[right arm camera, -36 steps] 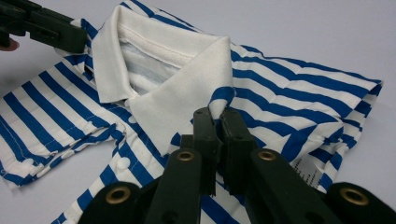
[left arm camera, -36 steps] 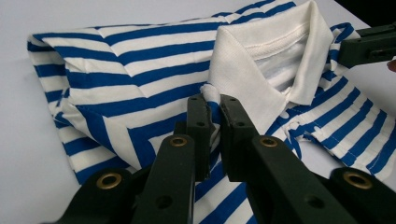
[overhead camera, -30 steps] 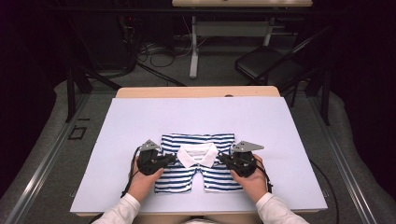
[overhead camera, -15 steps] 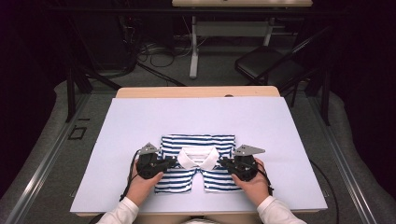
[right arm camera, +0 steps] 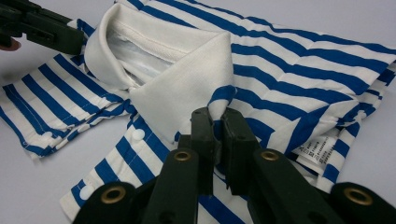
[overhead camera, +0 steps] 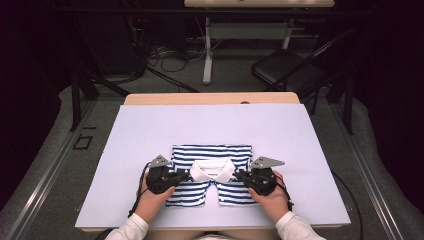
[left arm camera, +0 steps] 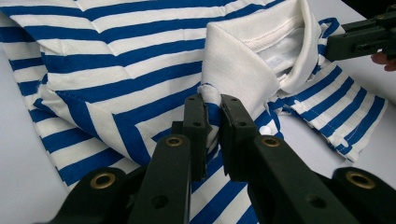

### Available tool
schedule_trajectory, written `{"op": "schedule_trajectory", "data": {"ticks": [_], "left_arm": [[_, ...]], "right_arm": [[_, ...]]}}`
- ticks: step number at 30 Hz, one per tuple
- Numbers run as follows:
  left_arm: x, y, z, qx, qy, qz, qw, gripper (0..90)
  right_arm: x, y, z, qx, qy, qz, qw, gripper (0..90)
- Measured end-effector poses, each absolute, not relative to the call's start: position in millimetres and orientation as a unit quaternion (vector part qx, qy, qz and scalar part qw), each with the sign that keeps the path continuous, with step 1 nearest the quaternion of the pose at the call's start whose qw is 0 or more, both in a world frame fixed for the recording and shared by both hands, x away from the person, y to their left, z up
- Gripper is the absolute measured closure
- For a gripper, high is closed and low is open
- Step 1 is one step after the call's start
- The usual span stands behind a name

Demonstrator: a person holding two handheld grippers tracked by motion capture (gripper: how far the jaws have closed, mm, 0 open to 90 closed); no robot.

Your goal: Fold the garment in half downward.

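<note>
the left gripper point(left arm camera: 212, 109) is clenched on a pinch of striped cloth right at the tip of the collar point(left arm camera: 243, 70), in the lower middle of the left gripper view; its jaws stand nearly shut with blue-and-white fabric bunched up between them. the right gripper point(right arm camera: 217, 116) does the same on the other side, jaws pressed onto a fold just under the other collar tip, lower middle of its own view. in the high view the two sit at lower centre, left gripper point(overhead camera: 184, 176) and right gripper point(overhead camera: 239, 176), either side of the collar, each held from below by a hand.

the shirt point(overhead camera: 212, 172) lies in the lower middle of the high view, near the front edge of the white table point(overhead camera: 300, 130), collar toward the person, the front split open below it. a care label point(right arm camera: 317, 151) shows at the right of the right gripper view.

against the picture a second ago the grippers and the shirt's near part sit a little lower in frame, closer to the person, so the shoulders seem to be drawn back. i judge this a folding step with both grips secure; the next move would be lifting or folding the collar end over evenly
</note>
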State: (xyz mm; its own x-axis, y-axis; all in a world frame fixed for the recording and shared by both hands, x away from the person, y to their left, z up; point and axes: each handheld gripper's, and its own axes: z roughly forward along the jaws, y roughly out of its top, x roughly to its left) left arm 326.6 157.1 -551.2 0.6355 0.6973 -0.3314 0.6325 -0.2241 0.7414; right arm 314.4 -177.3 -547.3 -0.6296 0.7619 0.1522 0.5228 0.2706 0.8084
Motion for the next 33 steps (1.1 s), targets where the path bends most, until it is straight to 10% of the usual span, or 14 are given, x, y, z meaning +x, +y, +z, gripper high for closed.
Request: {"op": "schedule_trajectory", "data": {"ticks": [33], "left_arm": [[329.2,177.6,-540.4,0.755,0.439,0.092,0.479,39.3]], "right_arm": [[315.0,-197.7,-536.1,0.415,0.753,0.48,0.174,44.1]]}}
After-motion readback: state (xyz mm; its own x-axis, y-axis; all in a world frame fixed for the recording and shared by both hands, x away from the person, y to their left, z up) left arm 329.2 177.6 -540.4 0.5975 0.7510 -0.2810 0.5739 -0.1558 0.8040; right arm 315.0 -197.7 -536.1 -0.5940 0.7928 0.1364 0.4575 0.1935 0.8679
